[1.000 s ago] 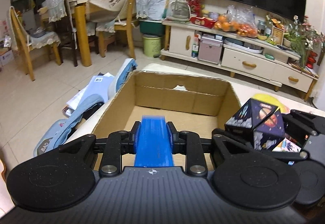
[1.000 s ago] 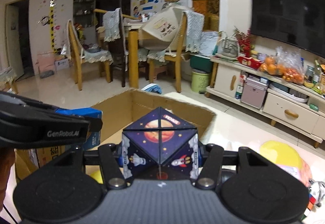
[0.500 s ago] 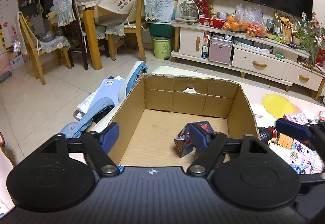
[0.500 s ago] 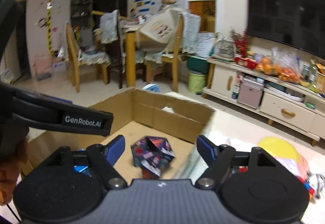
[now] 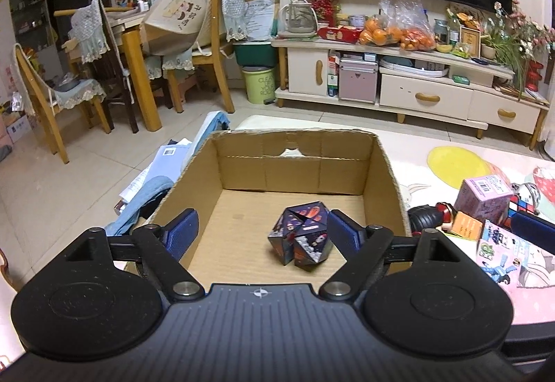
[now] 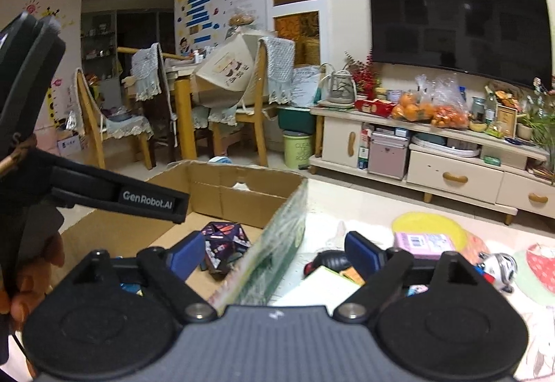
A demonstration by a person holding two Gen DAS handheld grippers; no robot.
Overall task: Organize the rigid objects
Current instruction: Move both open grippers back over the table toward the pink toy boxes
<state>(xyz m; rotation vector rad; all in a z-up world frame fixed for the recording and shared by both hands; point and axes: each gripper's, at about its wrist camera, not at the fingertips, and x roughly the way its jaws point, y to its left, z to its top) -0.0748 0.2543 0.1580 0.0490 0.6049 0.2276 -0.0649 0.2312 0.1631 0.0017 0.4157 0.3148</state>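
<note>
So the cardboard box fills the middle of the left wrist view, open on top, and the space-print folding cube lies on its floor, lower centre, a bit right. The left gripper hangs over the near edge, jaws spreading, nothing pinched. In the right wrist view the right gripper straddles the box's right wall, jaws also opening, empty. A pink box sits outside on the mat, at right.
</note>
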